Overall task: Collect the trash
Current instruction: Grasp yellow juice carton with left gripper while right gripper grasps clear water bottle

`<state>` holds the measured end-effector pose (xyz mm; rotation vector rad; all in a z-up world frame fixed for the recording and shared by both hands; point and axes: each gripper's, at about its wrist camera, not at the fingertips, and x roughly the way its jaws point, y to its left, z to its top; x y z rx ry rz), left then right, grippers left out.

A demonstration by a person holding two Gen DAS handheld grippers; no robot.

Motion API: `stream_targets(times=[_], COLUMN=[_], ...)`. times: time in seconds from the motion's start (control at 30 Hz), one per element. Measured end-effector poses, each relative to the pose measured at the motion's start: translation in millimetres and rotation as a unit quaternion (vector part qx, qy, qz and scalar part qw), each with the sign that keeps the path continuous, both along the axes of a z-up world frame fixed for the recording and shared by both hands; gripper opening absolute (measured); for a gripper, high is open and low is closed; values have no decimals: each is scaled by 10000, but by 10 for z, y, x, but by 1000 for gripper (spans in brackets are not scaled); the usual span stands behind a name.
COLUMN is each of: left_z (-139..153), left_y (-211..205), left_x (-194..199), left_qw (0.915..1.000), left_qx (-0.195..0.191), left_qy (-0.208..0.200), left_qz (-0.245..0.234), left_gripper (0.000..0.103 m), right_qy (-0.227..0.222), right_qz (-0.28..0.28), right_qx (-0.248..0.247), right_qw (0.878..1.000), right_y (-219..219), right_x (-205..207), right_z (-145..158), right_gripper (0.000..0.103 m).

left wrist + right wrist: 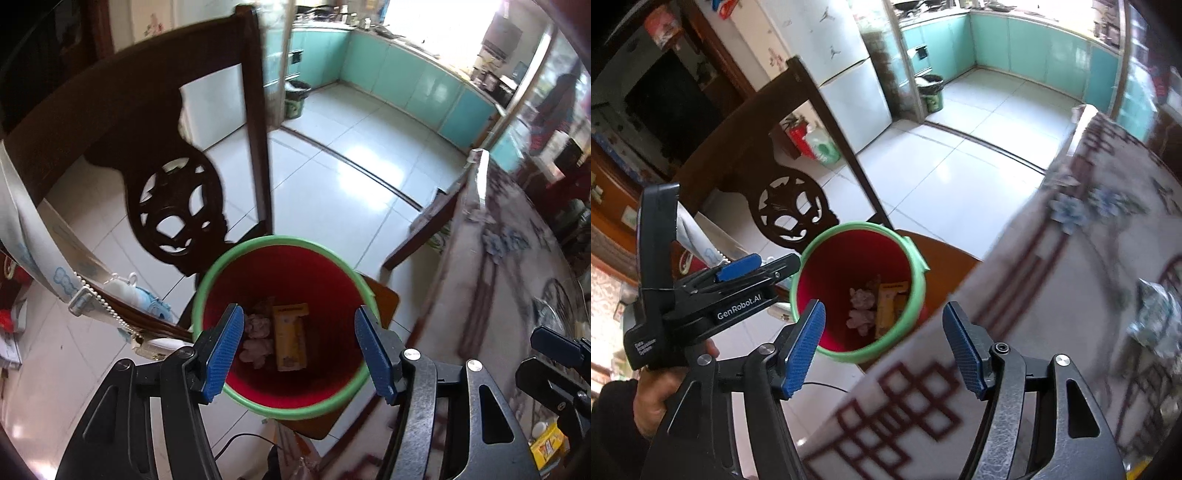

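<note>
1. Red inside, green rim: the trash bin (284, 391) stands on a brown stool seat (384, 299) beside the table (509, 280), directly below my left gripper (299, 354).
2. Left jaws spread, nothing between the blue pads (225, 350); I see the bin's interior through the gap.
3. At the bin's bottom: a yellow carton (290, 338) lying flat, with crumpled pinkish paper (256, 336) just beside it, touching or nearly so.
4. Right gripper (882, 347) also spread, jaws empty. It sits over the table edge, with the bin (912, 295) ahead and to the left between the pads.
5. From the right wrist view, the same carton (892, 304) and paper wads (860, 310) are visible in the bin.
6. Left gripper body (701, 295) shows at the left of the right view, held by my left hand (661, 391) in a dark sleeve.
7. Table carries a patterned cloth with red lattice and blue flowers; a small yellow box (548, 445) lies on it near the right gripper.
8. Dark carved wooden chair (177, 206) stands right behind the bin; white tiled floor (351, 177) and teal kitchen cabinets (413, 77) beyond.
9. Both views are motion-blurred at the table side.
</note>
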<state>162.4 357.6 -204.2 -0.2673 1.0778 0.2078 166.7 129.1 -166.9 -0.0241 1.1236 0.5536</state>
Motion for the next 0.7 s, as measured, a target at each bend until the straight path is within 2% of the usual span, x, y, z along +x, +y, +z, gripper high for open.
stream_targets(times=[0.13,0.3,0.37,0.43,0.57,0.67,0.7], left_z=[155,306,357,410,574,640,639], left_y=[-431,-1173,-1520,-1910,-2728,-3329,-3536], left_x=[-101,-271,-367,-484,-757,-943,-998], left_qw=[9993,9957,9919,9845,9563,9193,9047], left_qx=[40,-88,-191,-345,-706,-1067,-1139], left_qy=[-155,-280,-337,-419,-728,-787,-757], left_qz=[-342,-877,-1211,-1666,-2743,-3706,-4035], left_gripper=[62,62,62,62,62,72,73], right_qy=[-128,-226,-283,-336,-420,-363,-328], right_qz=[-296,-846,-1078,-1307,-1863,-2242,-2290], right_qx=[17,-4,-73,-159,-326,-480,-547], right_qw=[9995,9962,9937,9907,9811,9727,9713], right_y=[-460,-1239,-1576,-1937,-2744,-3312,-3419], right_x=[-197,-523,-666,-802,-1063,-1199,-1220], right_z=[121,247,295,342,396,362,348], right_gripper=[72,72,73,73,76,80,80])
